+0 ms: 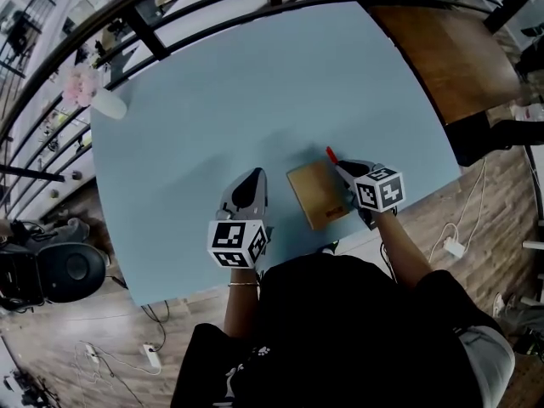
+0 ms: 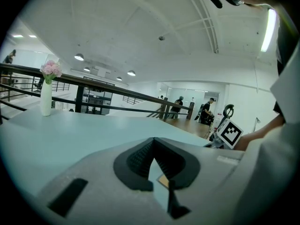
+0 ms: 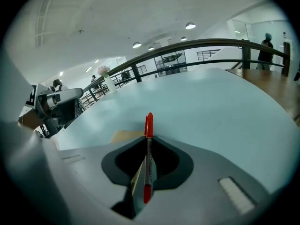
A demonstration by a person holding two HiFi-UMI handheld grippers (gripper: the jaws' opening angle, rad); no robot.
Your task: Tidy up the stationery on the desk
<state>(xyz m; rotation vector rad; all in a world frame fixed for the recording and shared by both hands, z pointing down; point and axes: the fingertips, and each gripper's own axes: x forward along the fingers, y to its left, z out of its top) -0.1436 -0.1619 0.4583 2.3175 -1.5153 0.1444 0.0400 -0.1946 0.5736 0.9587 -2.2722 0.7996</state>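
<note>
R claw (image 1: 341,168) hides most of pen (image 1: 331,154).

Pale blue desk (image 1: 255,83) is sitting against a black railing (image 1: 170,7), white vase of pink flowers (image 2: 45,100) standing at its corner. Brown wooden table (image 1: 442,49) is sitting right beside it; ceiling lights (image 2: 78,57) glowing, cables (image 1: 119,364) trailing over wood floor (image 1: 76,313).

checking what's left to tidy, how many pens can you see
1: a red pen held in the jaws of the right gripper, by the tan pad on the desk. More could be hidden under the person's body at the near edge.
</note>
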